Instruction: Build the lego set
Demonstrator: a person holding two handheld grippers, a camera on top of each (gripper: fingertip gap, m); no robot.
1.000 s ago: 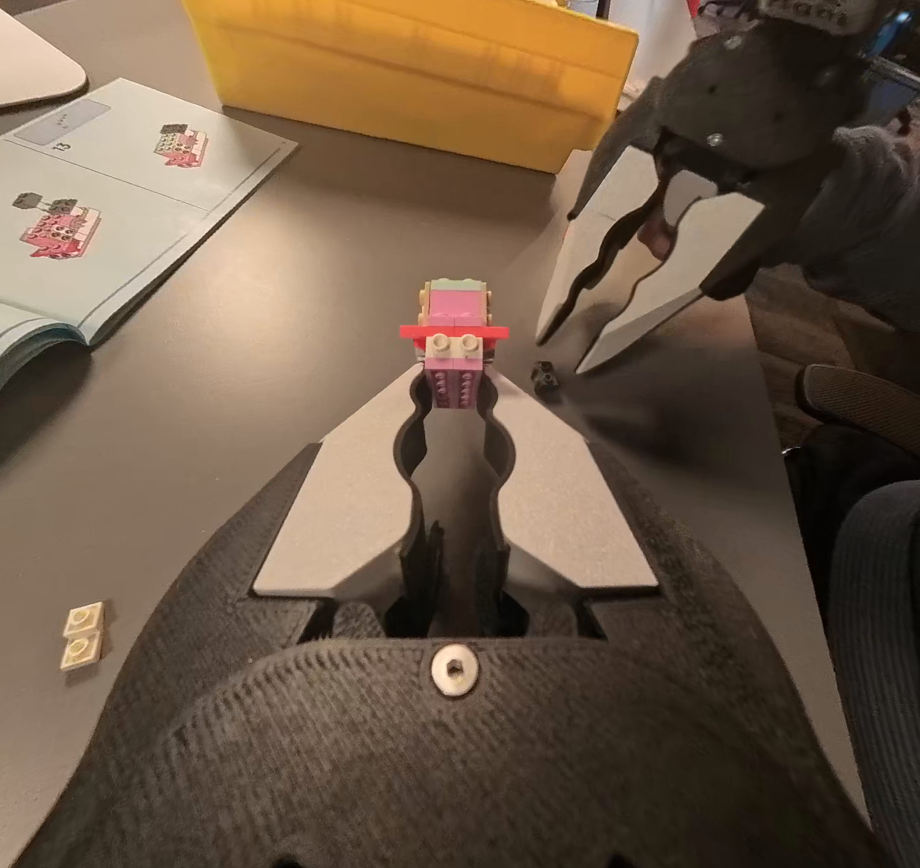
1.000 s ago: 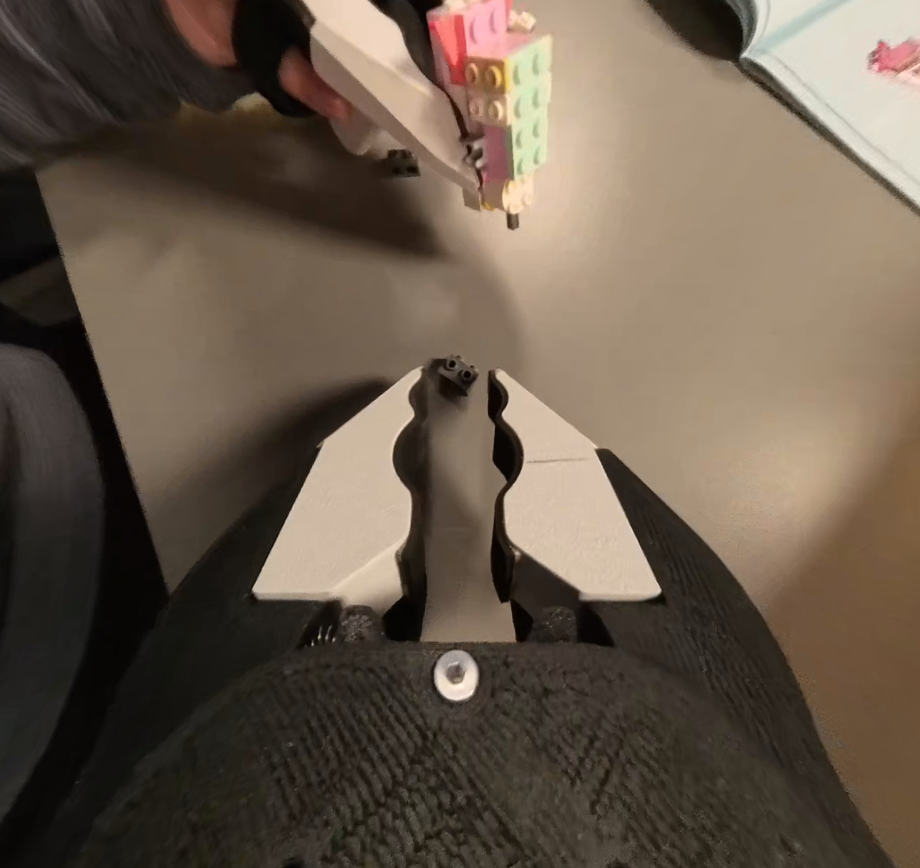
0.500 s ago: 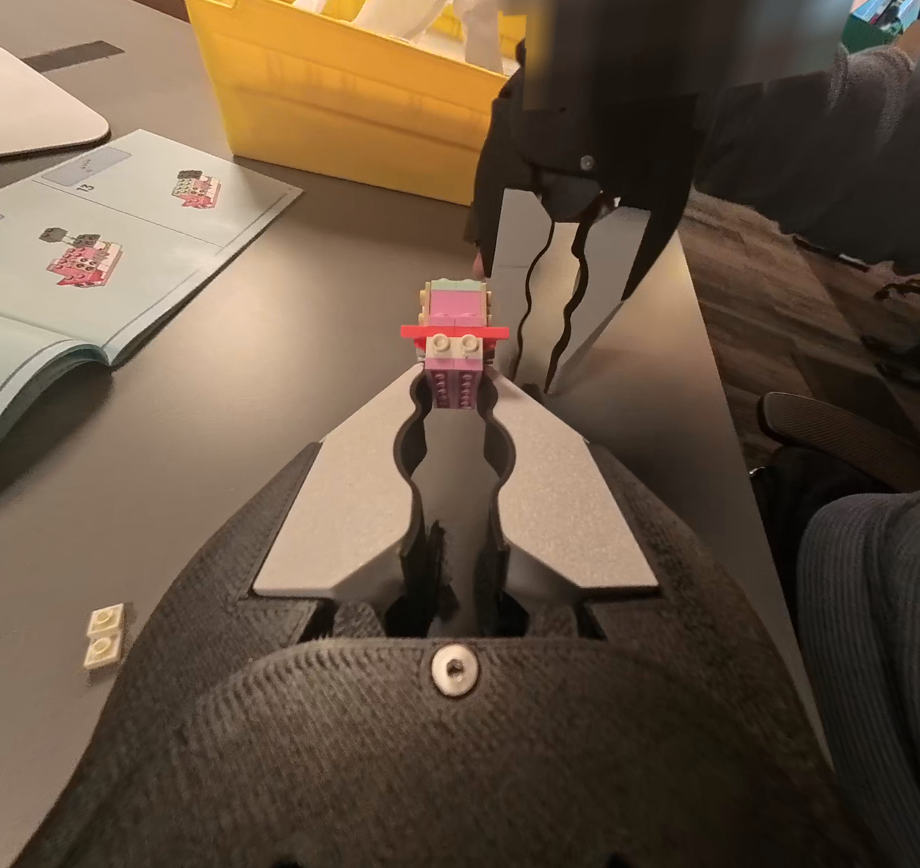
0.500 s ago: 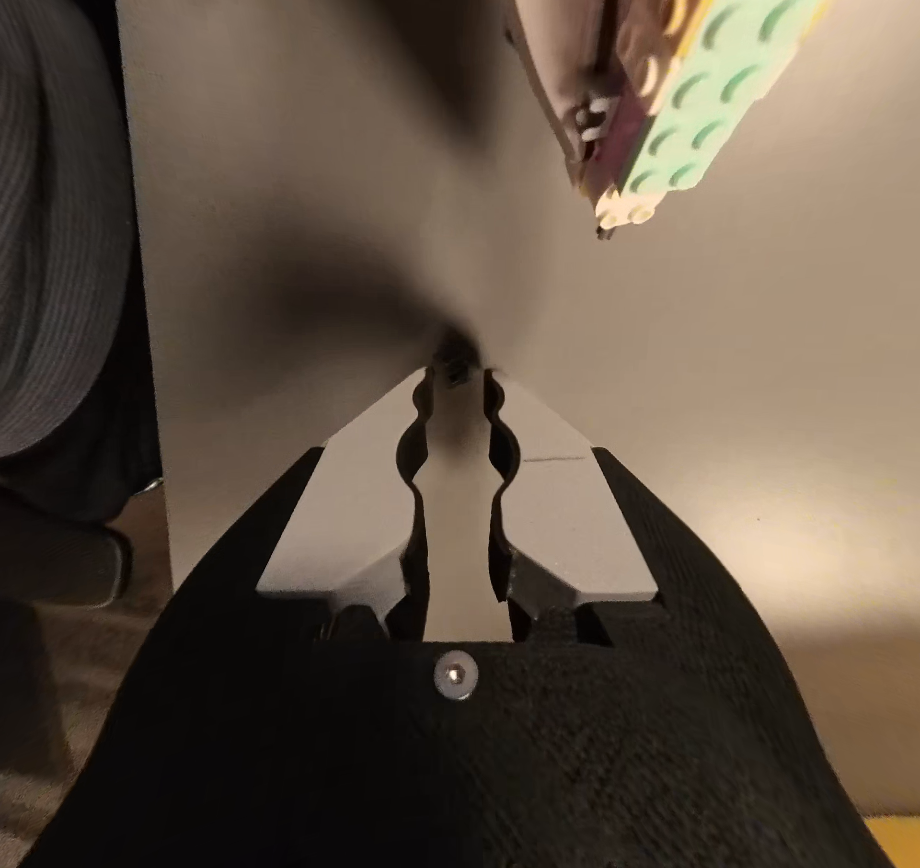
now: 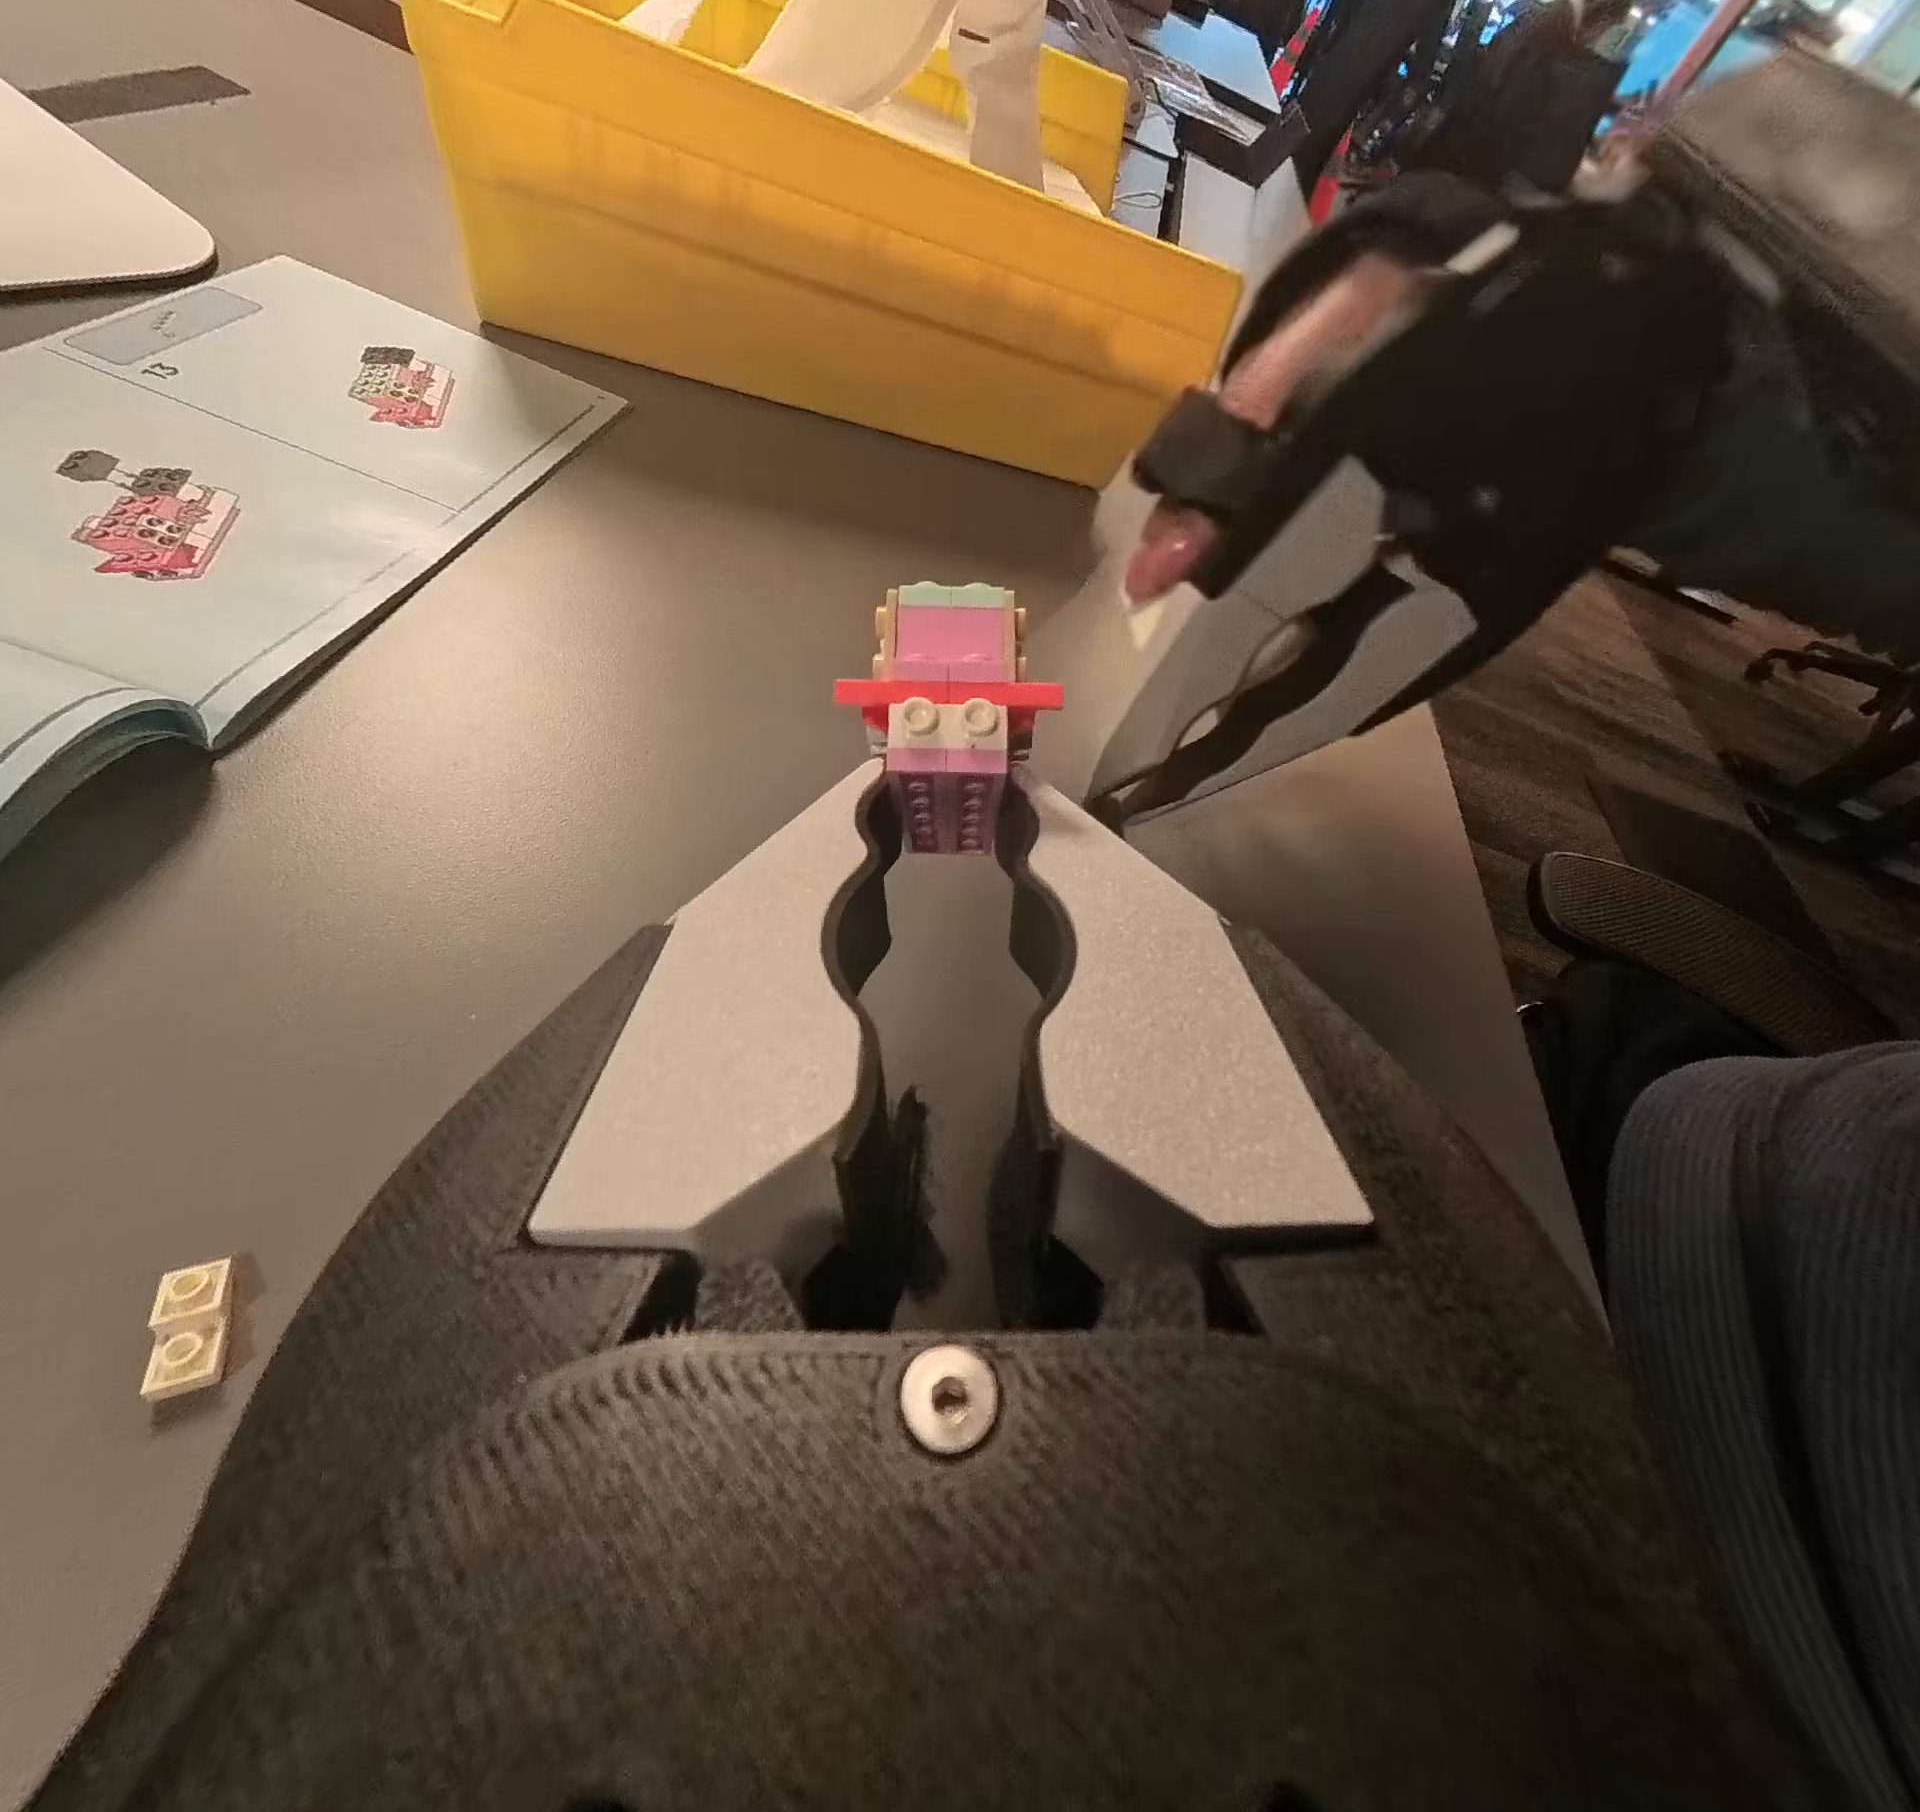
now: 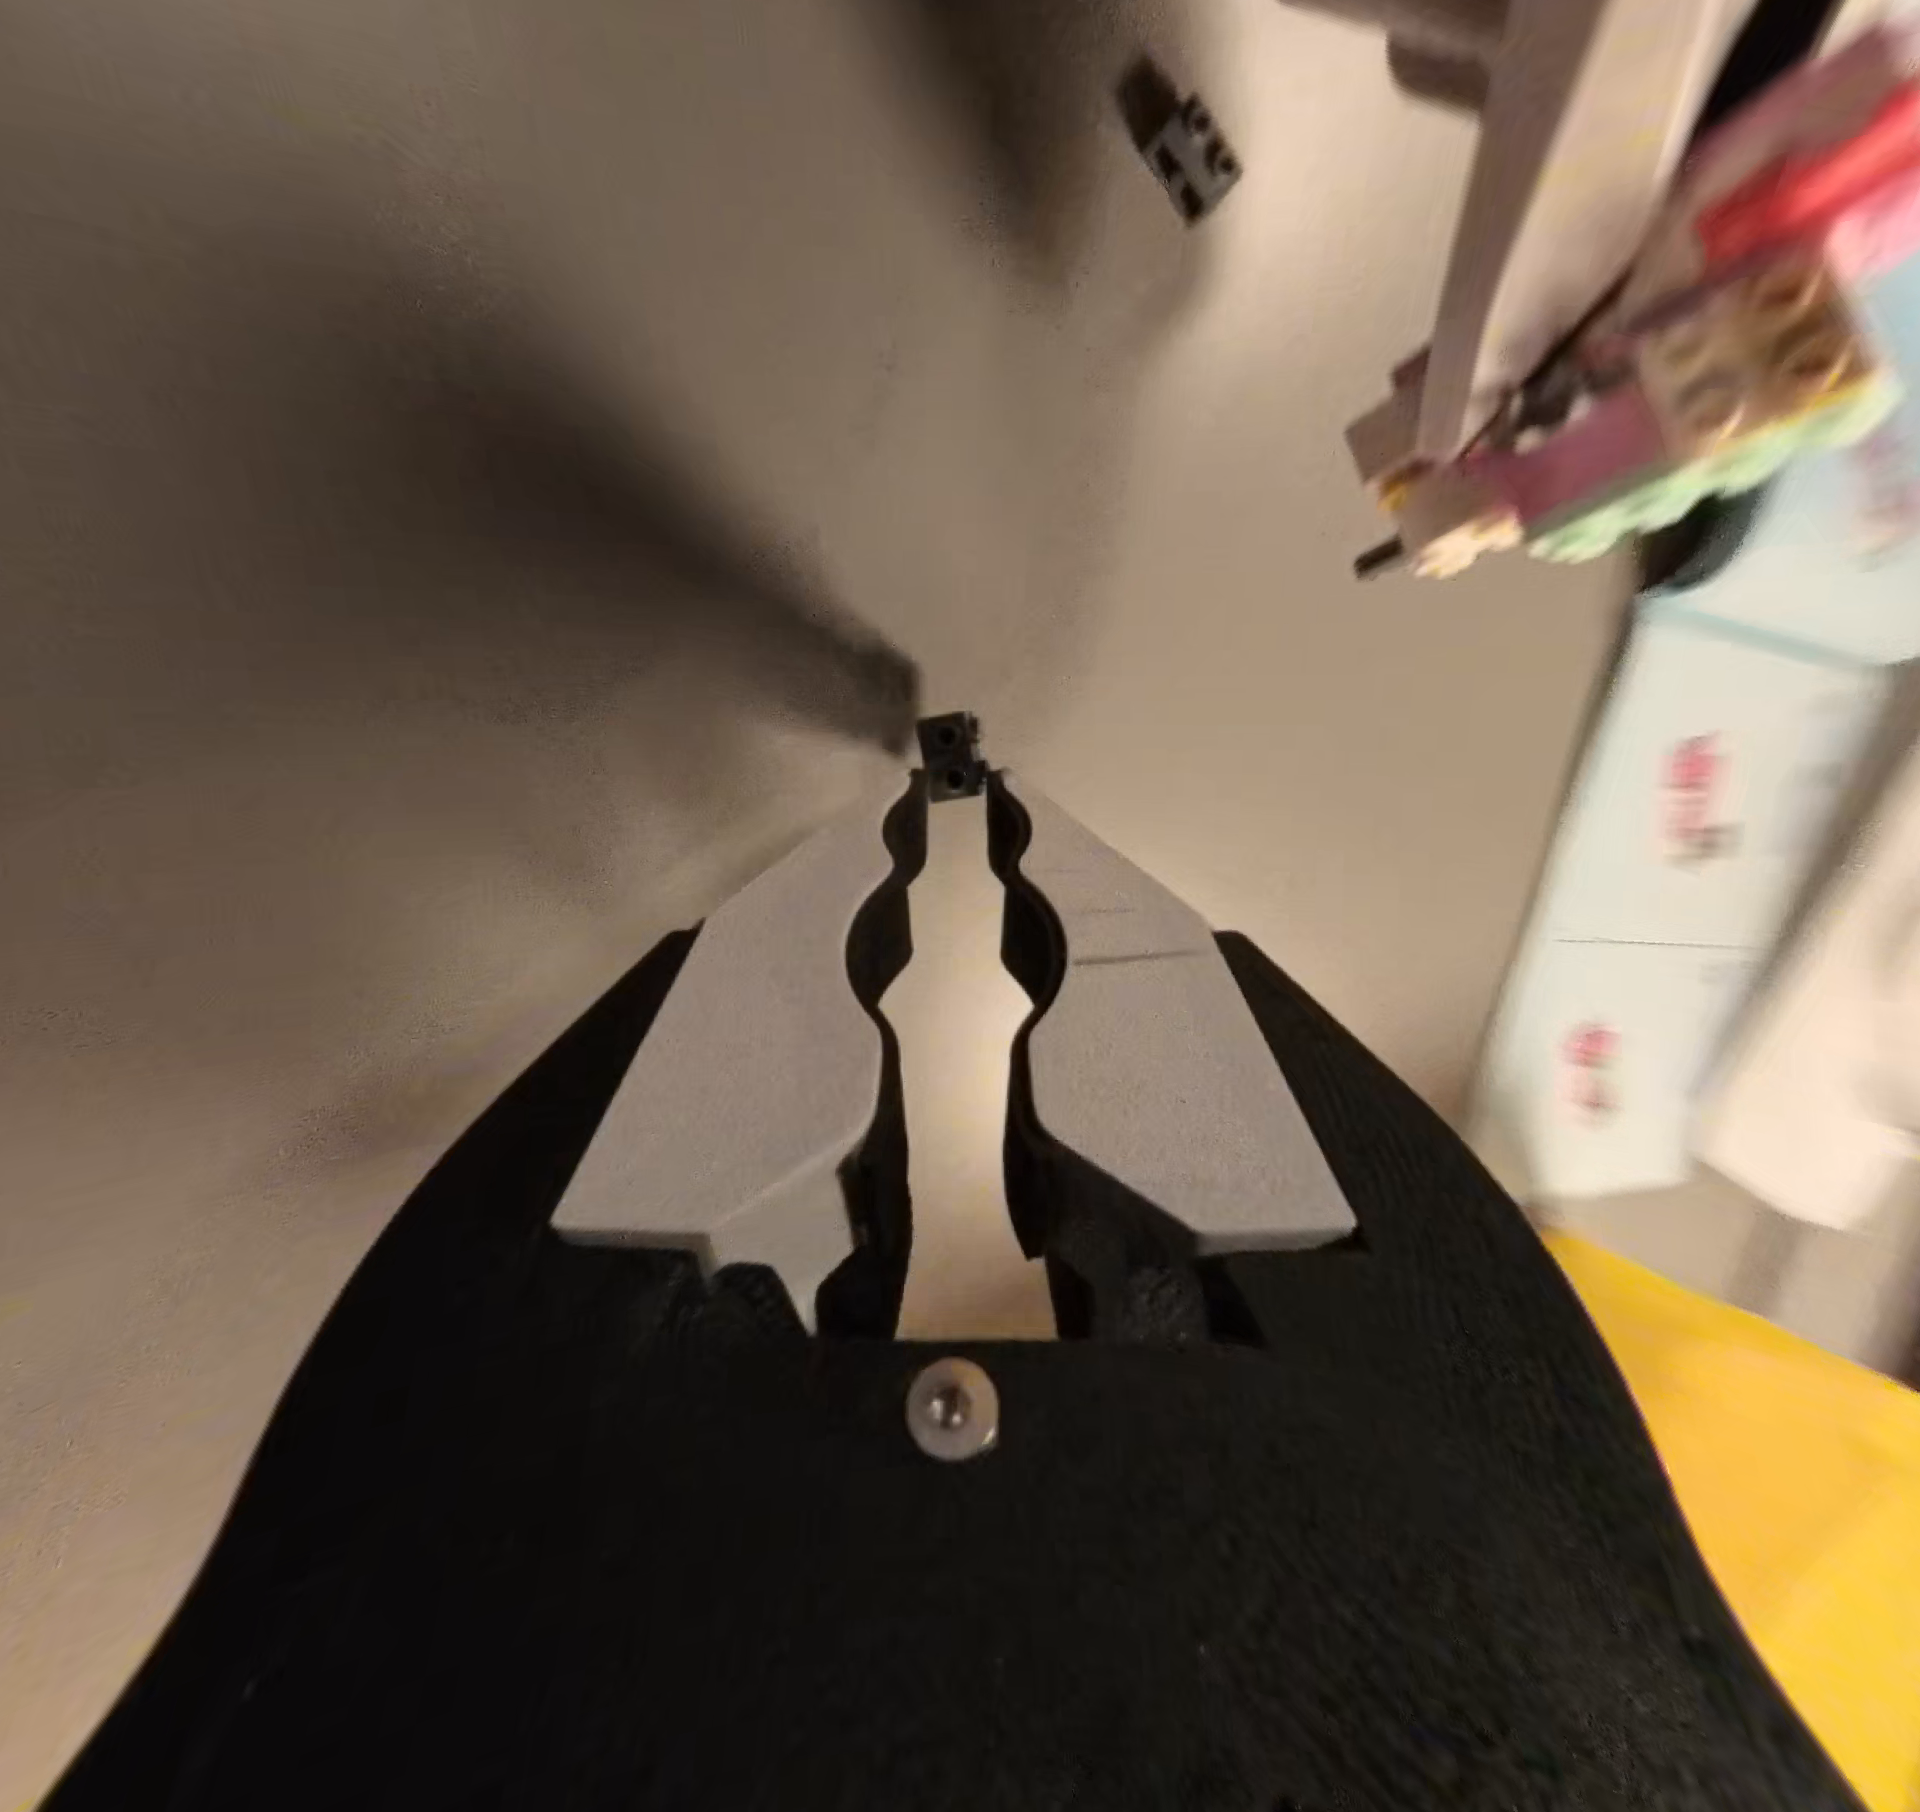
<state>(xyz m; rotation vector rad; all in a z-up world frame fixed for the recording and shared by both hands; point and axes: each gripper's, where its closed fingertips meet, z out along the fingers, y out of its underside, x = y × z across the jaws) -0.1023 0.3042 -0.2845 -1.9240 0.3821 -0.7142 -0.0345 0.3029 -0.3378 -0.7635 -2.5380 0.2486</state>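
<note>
Left gripper [image 5: 951,806] clamps the purple base of a pink brick model [image 5: 951,682], its long axis pointing forward; just right of it, right gripper [image 6: 948,783] pinches a small black brick [image 6: 948,760] above the table [image 5: 416,827].

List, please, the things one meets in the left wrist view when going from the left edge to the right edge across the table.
Open instruction booklet → two small cream plates → yellow bin → pink brick model held in the left gripper → right gripper, blurred, beside the model.
</note>
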